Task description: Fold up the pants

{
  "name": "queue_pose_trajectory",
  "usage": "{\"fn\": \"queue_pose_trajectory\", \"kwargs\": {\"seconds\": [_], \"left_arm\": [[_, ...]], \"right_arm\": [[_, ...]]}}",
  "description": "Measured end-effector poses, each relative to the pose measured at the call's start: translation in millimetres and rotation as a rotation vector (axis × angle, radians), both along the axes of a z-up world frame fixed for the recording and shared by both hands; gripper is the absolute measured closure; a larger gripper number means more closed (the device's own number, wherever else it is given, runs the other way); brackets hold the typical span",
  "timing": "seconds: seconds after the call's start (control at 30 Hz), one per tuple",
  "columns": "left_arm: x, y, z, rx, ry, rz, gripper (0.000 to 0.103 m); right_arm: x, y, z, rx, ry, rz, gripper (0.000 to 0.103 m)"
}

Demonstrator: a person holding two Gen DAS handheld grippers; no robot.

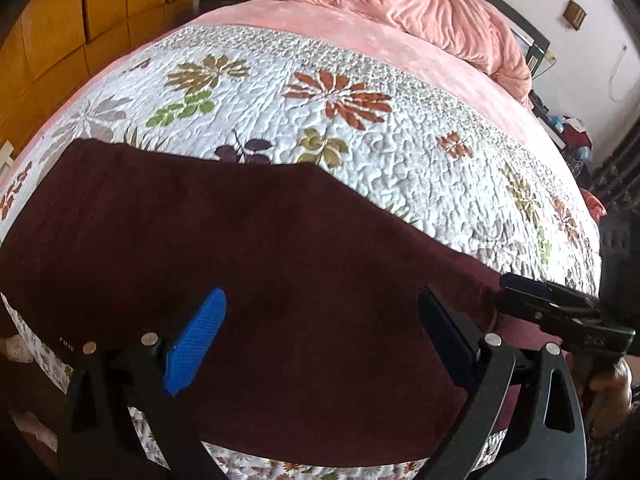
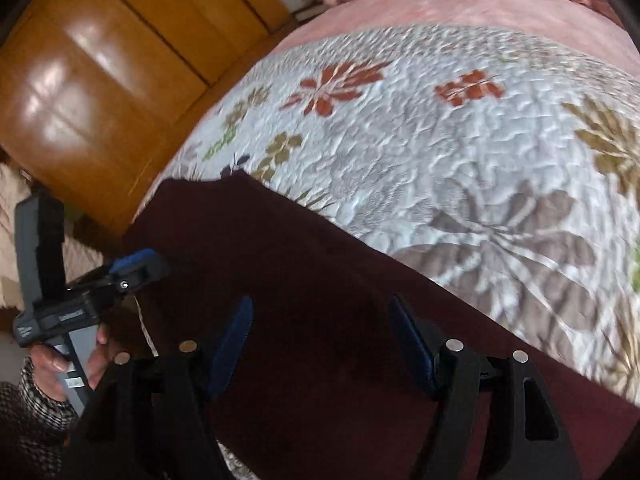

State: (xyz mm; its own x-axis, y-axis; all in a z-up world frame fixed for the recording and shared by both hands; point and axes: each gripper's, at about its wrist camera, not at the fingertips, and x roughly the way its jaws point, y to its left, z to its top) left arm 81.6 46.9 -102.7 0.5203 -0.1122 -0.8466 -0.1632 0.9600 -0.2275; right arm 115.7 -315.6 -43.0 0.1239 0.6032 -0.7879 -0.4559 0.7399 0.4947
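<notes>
Dark maroon pants (image 1: 260,240) lie spread flat on the near part of a floral quilt (image 1: 360,128), reaching down to the bed's front edge. My left gripper (image 1: 320,320) hovers over them with its jaws wide open and nothing between the blue pad (image 1: 196,340) and the other finger. In the left wrist view my right gripper (image 1: 520,292) comes in from the right, low over the pants' edge. In the right wrist view my right gripper (image 2: 324,336) is open above the pants (image 2: 320,264), its pads clear of the cloth. A hand (image 2: 52,364) holds the left gripper (image 2: 120,276) at the pants' left end.
A crumpled pink blanket (image 1: 420,4) is heaped at the far end of the bed. A wooden wardrobe (image 1: 80,20) stands close along the left side. Clutter (image 1: 572,132) sits on the floor beyond the bed's right side. Bare quilt (image 2: 440,152) stretches behind the pants.
</notes>
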Motion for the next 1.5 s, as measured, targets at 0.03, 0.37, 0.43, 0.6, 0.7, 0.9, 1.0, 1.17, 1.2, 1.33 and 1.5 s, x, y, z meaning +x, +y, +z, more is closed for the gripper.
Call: {"fn": "queue_pose_trajectory", "kwargs": {"seconds": [0.03,0.37,0.43,0.6,0.7,0.9,1.0,1.17,1.2,1.33,1.5], "left_arm": [[0,0,-2,-0.002,0.006,-0.001,0.007],[4,-13,-13,0.007,0.031,-0.040,0.007],[4,-13,-15,0.010,0.038,-0.039,0.007],[5,-12,-18,0.008,0.049,-0.030,0.007],[6,-11,-19,0.012,0.053,-0.029,0.007],[13,-2,-23,0.052,0.065,-0.019,0.007],[17,9,-23,0.042,0.072,0.018,0.007],[22,21,-25,0.036,0.080,0.057,0.007],[23,21,-26,0.034,0.081,0.060,0.007],[23,19,-26,0.035,0.079,0.050,0.007],[25,17,-28,0.042,0.084,0.043,0.007]], "right_arm": [[3,4,-3,0.007,0.007,0.017,0.032],[17,17,-19,-0.030,0.002,0.022,0.103],[23,10,-10,0.006,-0.019,-0.020,0.103],[30,10,2,0.053,-0.005,0.021,0.082],[22,25,-8,-0.052,-0.015,0.102,0.043],[21,40,-20,-0.068,-0.040,0.114,0.017],[19,55,-29,-0.132,-0.075,0.159,0.018],[28,40,-32,-0.112,-0.062,0.102,0.101],[34,33,-31,-0.078,-0.040,0.075,0.103],[45,17,-33,-0.017,-0.001,0.002,0.103],[38,-1,-24,0.020,-0.015,-0.030,0.103]]}}
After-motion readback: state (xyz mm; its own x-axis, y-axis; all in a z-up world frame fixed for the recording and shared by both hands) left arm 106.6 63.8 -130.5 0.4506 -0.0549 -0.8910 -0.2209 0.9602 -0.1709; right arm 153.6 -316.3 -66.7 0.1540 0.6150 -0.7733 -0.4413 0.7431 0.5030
